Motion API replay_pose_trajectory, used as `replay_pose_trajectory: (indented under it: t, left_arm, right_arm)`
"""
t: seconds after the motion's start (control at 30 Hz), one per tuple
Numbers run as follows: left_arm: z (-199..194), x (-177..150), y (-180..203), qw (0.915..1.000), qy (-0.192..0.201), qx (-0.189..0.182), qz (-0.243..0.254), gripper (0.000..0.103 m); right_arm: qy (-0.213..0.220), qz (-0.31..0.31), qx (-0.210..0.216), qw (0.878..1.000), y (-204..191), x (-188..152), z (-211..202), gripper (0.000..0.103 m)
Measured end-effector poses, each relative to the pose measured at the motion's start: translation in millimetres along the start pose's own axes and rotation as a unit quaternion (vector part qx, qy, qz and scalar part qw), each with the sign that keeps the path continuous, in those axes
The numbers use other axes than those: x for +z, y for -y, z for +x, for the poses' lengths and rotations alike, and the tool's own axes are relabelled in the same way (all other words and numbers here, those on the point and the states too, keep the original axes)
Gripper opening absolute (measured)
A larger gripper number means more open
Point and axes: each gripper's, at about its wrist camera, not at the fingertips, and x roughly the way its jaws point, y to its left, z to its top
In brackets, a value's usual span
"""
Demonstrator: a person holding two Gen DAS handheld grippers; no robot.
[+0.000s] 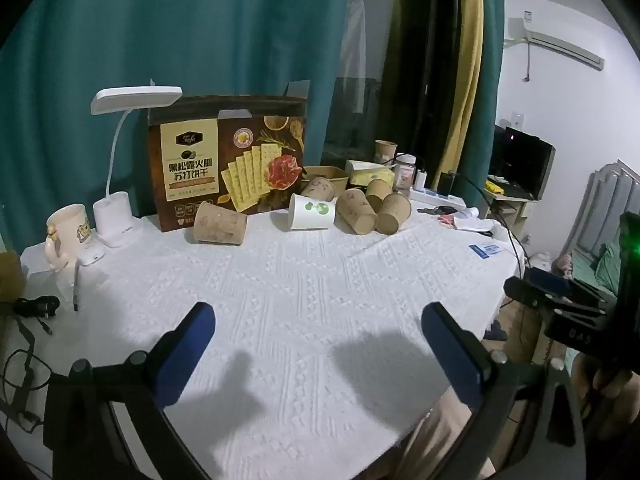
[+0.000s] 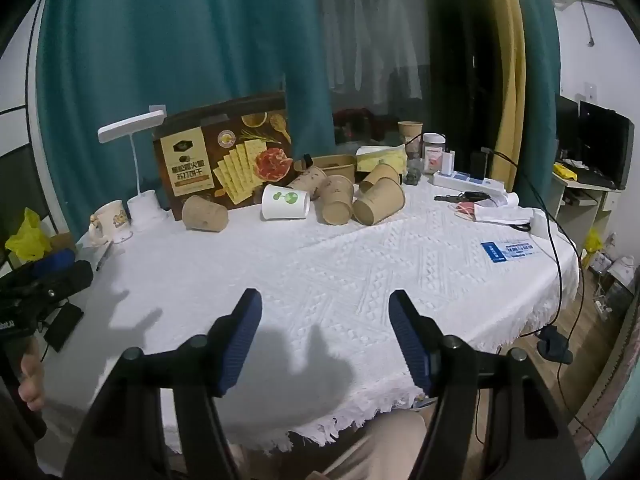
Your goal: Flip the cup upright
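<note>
Several paper cups lie on their sides at the far edge of the white tablecloth (image 1: 320, 280). One brown cup (image 1: 220, 224) (image 2: 205, 213) lies alone on the left, in front of the cracker box. A white cup with a green print (image 1: 312, 211) (image 2: 285, 202) lies beside a cluster of brown cups (image 1: 356, 210) (image 2: 378, 202). My left gripper (image 1: 318, 312) hovers over the near cloth, open wide and holding nothing. My right gripper (image 2: 325, 298) is also over the near cloth, its blue pads (image 2: 244, 336) apart with nothing between them. Both are well short of the cups.
Behind the cups stand a cracker box (image 1: 228, 160), a white desk lamp (image 1: 116, 208), a mug (image 1: 68, 232), a paper bowl (image 1: 328, 174), a tissue box (image 1: 368, 172), a jar (image 1: 404, 172) and an upright brown cup (image 1: 385, 151). A power strip (image 2: 468, 182), papers and a blue card (image 2: 508, 250) lie right.
</note>
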Motion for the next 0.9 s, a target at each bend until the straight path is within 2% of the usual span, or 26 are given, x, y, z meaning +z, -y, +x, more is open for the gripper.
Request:
replay_pose_trajectory:
  t: [0.5,0.9]
  left_arm:
    - [-7,13,1,1.0,0.009,0.0,-0.002,0.103]
    - [-14,9,0,0.9998,0.02,-0.003,0.0,0.103]
  right_arm:
    - [0.006,0.0,-0.004,1.0,-7,5,-11,0.064]
    - [0.011,-0.006,-0.006,1.0,-4,3,-16,0.064]
